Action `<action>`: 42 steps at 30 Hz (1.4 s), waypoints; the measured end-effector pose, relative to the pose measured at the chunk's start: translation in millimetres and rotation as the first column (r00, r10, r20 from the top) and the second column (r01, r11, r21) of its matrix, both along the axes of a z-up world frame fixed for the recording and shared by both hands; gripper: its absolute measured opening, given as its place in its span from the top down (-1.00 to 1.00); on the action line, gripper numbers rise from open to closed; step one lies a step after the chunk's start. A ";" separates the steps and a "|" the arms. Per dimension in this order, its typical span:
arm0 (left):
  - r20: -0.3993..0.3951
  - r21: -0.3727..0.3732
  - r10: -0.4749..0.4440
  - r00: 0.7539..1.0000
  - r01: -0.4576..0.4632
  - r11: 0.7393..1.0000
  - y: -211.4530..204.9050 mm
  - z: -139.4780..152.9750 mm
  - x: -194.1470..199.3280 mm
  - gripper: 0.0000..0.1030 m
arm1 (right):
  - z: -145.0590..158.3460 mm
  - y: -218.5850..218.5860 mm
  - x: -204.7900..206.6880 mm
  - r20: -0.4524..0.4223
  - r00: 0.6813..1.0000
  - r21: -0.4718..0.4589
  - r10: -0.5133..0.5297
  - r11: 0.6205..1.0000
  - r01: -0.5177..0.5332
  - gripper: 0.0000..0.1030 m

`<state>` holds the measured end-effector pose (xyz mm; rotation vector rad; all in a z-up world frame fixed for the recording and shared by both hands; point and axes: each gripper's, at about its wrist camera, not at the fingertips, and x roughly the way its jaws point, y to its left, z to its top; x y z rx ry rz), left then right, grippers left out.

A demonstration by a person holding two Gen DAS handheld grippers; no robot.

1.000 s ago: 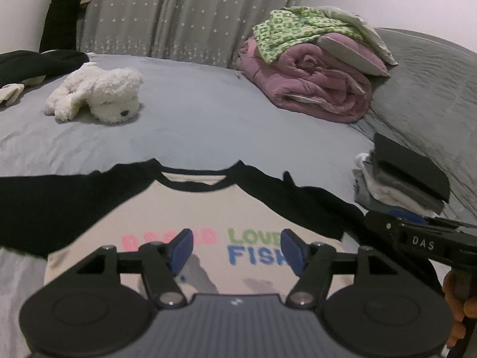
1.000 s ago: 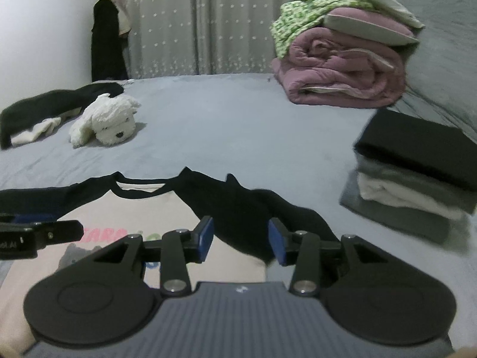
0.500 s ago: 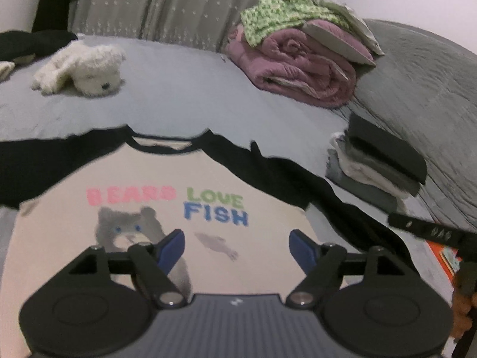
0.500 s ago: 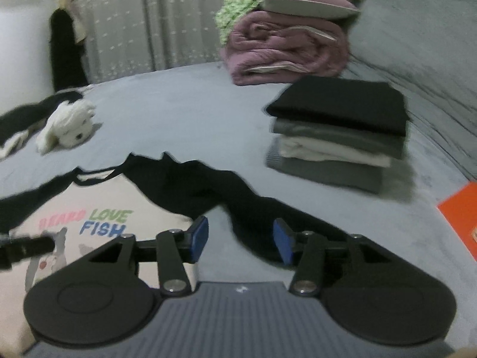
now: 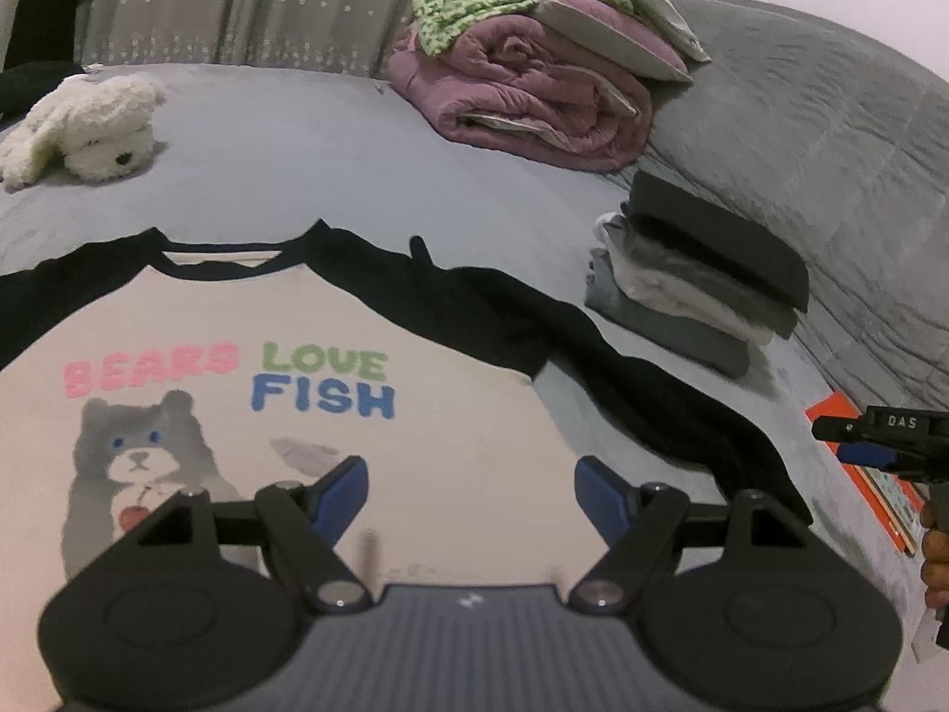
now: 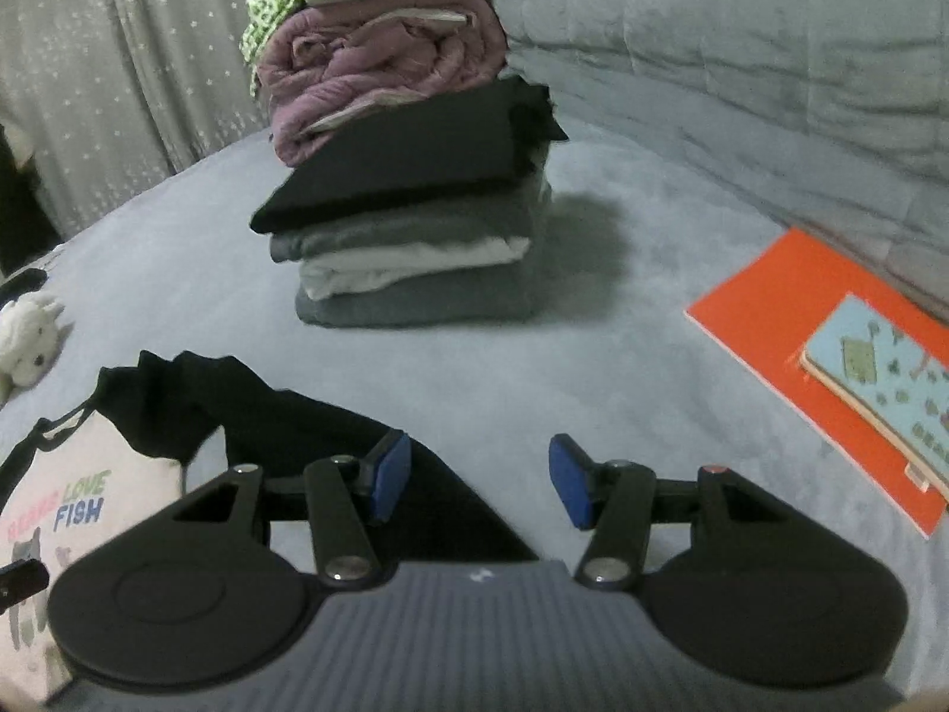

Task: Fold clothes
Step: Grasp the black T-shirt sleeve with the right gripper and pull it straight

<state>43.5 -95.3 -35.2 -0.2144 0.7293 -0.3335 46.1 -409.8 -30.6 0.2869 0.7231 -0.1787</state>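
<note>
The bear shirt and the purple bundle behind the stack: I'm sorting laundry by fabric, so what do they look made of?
The bear shirt looks like thin cotton-type jersey, matte, lying flat with soft creases in its black sleeve. The purple bundle looks like a padded quilted comforter, puffy with stitched channels and a slight sheen, probably synthetic; fibre content cannot be confirmed.

Printed words showing on the shirt and on one claw

The raglan shirt [image 5: 332,415] is displaying "BEARS" in pink, "LOVE" in green and "FISH" in blue above a bear picture; the right claw [image 5: 878,445], seen from the left wrist camera, is showing white letters "DAS" on its black body.
</note>
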 end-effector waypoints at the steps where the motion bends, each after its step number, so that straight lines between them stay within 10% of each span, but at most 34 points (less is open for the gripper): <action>1: -0.001 0.003 -0.005 1.000 0.005 1.000 -1.6 -0.8 0.4 -0.51 | -1.9 -1.1 -0.6 -0.007 1.000 0.004 0.013 1.000 -0.013 -0.09; 6: -0.011 0.022 -0.024 1.000 0.025 0.999 -7.0 -5.6 1.3 -0.51 | -23.7 -1.1 5.3 -0.099 0.993 -0.046 0.066 0.996 -0.070 -0.02; 10: -0.026 0.030 -0.032 0.999 0.033 0.999 -10.3 -10.2 1.7 -0.51 | -39.9 -7.5 12.4 -0.150 0.986 -0.049 0.074 0.995 -0.082 0.93; 26: -0.026 0.053 -0.046 0.999 0.047 0.997 -17.3 -14.8 8.1 -0.51 | 18.3 -56.6 76.5 0.013 0.991 -0.251 -0.132 0.959 0.131 0.94; 42: -0.047 0.062 -0.050 0.998 0.052 0.997 -19.6 -21.0 12.4 -0.51 | -54.9 -83.3 168.8 -0.117 0.972 -0.366 -0.203 0.919 0.148 0.92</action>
